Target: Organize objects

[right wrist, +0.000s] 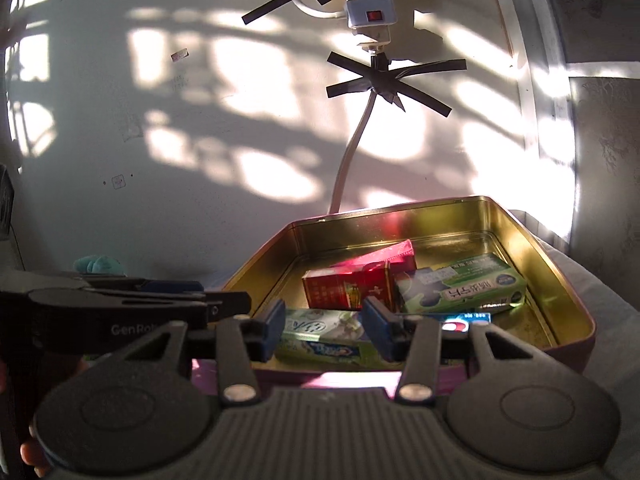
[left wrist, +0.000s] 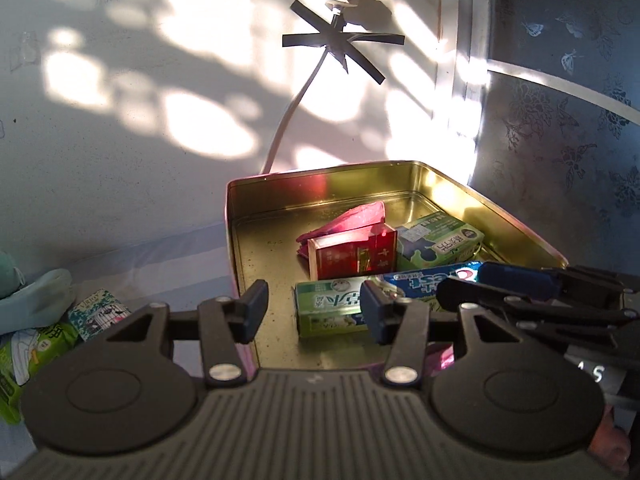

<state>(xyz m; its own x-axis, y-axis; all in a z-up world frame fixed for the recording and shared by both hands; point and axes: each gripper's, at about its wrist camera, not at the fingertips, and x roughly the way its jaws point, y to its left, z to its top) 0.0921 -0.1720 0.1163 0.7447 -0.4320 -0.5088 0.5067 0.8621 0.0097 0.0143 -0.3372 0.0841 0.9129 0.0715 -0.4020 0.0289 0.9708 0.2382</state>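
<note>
Tin (left wrist: pixel 520 220) holds the light, stiff cartons: red box (left wrist: pixel 352 256), green boxes, toothpaste box (left wrist: pixel 332 306). Grip each across its narrow sides. Left gripper (left wrist: pixel 314 306) and right gripper (right wrist: pixel 324 330) hover open, fingers empty.

A tin (left wrist: pixel 440 176) stands against the wall (left wrist: pixel 140 100), below a power strip (right wrist: pixel 370 4) whose cable (left wrist: pixel 288 120) drops behind it. Inside, two cartons (left wrist: pixel 354 258) (left wrist: pixel 440 240) lie side by side toward the back, a pouch (left wrist: pixel 352 216) behind them, and two toothpaste boxes (left wrist: pixel 332 308) (left wrist: pixel 432 278) along the front. More packets (left wrist: pixel 98 314) lie left of the tin.
</note>
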